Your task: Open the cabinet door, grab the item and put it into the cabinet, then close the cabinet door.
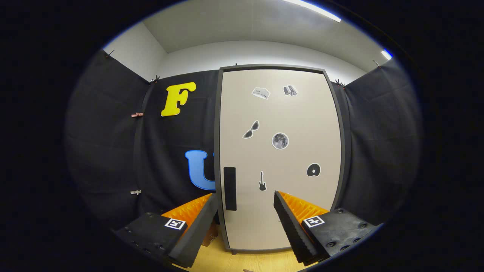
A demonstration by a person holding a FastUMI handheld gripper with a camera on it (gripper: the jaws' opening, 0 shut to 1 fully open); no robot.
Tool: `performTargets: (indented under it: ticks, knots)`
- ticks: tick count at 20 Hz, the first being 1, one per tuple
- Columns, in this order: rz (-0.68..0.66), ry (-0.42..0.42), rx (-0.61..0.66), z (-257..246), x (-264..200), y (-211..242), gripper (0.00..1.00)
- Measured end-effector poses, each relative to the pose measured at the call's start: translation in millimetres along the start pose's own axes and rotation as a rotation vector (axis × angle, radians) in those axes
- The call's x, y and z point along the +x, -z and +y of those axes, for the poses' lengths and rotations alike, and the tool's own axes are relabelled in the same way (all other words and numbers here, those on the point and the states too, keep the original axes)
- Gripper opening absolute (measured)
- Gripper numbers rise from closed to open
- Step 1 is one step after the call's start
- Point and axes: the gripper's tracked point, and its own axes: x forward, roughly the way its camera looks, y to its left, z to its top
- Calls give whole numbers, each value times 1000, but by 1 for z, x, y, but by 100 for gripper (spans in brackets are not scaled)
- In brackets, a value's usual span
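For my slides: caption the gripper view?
Open gripper faces the closed cabinet door, its handle just beyond the fingers.

- We see the cabinet door (280, 158) as a smooth, matt beige panel in a dark matt frame.
- Its handle (230, 188), at 8 o'clock on the door, looks matt black.
- The surface (249, 260) looks like pale wood grain.
- The gripper (245, 223) stands wide apart, with ridged pads (291, 226).
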Motion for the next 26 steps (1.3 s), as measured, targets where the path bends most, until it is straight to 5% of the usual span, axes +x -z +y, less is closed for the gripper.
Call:
performTargets:
  ticks: [18, 26]
  knots:
    - [70, -5, -19, 34, 103, 57, 97]
    - [39, 57, -54, 28, 136, 62, 92]
